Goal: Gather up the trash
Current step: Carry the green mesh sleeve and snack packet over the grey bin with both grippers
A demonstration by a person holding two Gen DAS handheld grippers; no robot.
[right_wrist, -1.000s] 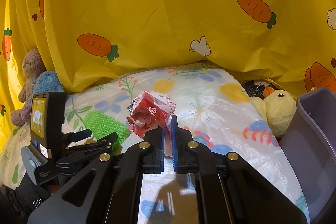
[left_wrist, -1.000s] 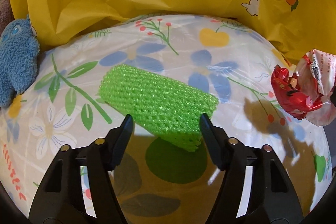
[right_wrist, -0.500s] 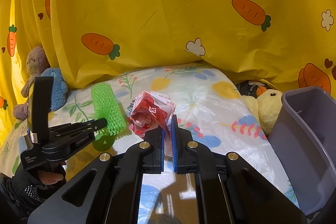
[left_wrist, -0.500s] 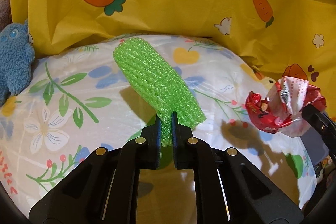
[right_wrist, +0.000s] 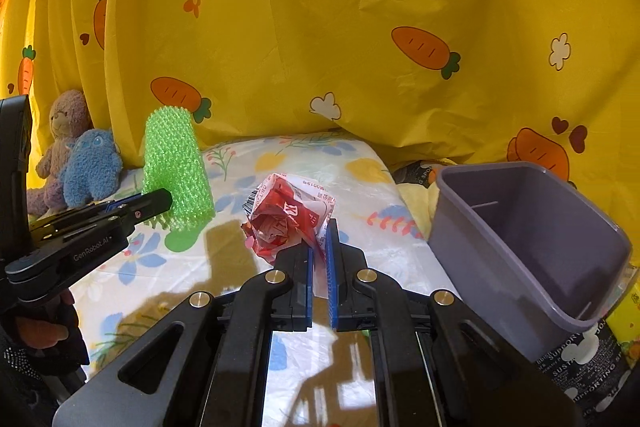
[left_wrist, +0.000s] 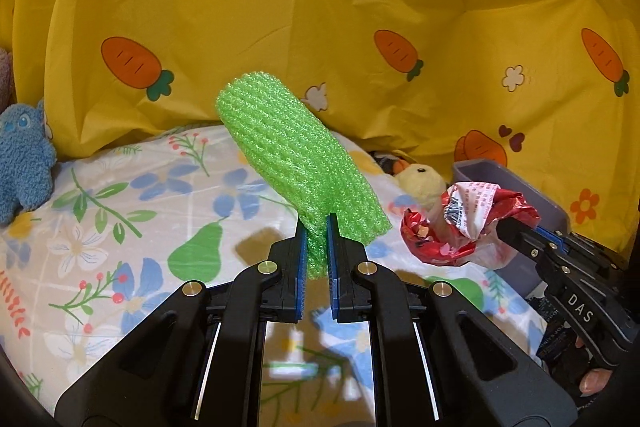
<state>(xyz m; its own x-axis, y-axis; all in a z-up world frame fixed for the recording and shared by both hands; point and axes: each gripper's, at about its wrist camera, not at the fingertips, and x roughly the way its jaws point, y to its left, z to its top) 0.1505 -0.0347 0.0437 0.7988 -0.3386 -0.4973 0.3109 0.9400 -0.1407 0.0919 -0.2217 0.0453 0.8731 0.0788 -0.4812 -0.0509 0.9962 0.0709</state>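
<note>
My left gripper (left_wrist: 316,227) is shut on a green foam net sleeve (left_wrist: 292,155) and holds it up above the floral sheet; the sleeve also shows in the right wrist view (right_wrist: 176,171). My right gripper (right_wrist: 318,231) is shut on a crumpled red and white wrapper (right_wrist: 290,217) and holds it above the sheet; the wrapper also shows in the left wrist view (left_wrist: 464,227). A grey-purple bin (right_wrist: 532,243) stands open just right of the right gripper, its rim also seen in the left wrist view (left_wrist: 516,183).
A floral sheet (left_wrist: 120,227) covers the surface. A yellow carrot-print curtain (right_wrist: 360,27) hangs behind. A blue plush (right_wrist: 92,167) and a brown plush (right_wrist: 64,123) sit at the far left. A yellow duck plush (left_wrist: 420,179) lies by the bin.
My left gripper closed on the green sleeve and lifted it off the sheet. Both grippers rose and moved right, and the bin came closer in the right wrist view.
</note>
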